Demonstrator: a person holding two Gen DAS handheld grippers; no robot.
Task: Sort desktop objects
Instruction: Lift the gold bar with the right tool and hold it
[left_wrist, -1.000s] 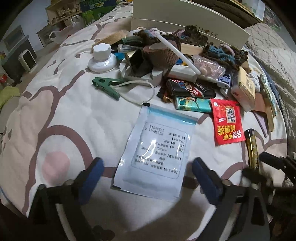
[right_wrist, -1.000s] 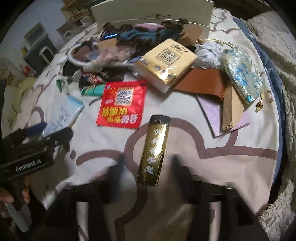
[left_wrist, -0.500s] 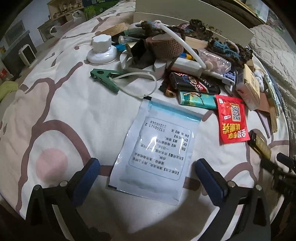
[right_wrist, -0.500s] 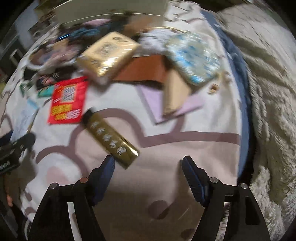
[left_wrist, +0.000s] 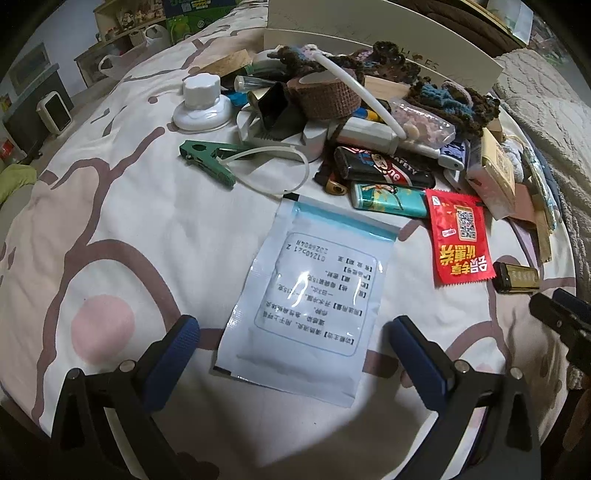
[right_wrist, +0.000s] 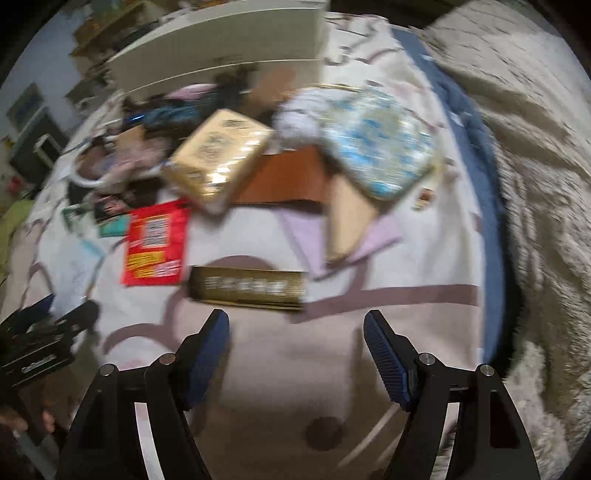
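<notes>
ahead of right gripper (right_wrist: 295, 334) (spread, empty) gold lighter (right_wrist: 246, 289) now crosswise; left gripper (left_wrist: 295, 343) spread.

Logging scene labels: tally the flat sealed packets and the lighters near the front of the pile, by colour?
Light blue packet: 1
Red packet: 1
Black lighter: 1
Teal lighter: 1
Gold lighter: 1
Total: 5
</notes>
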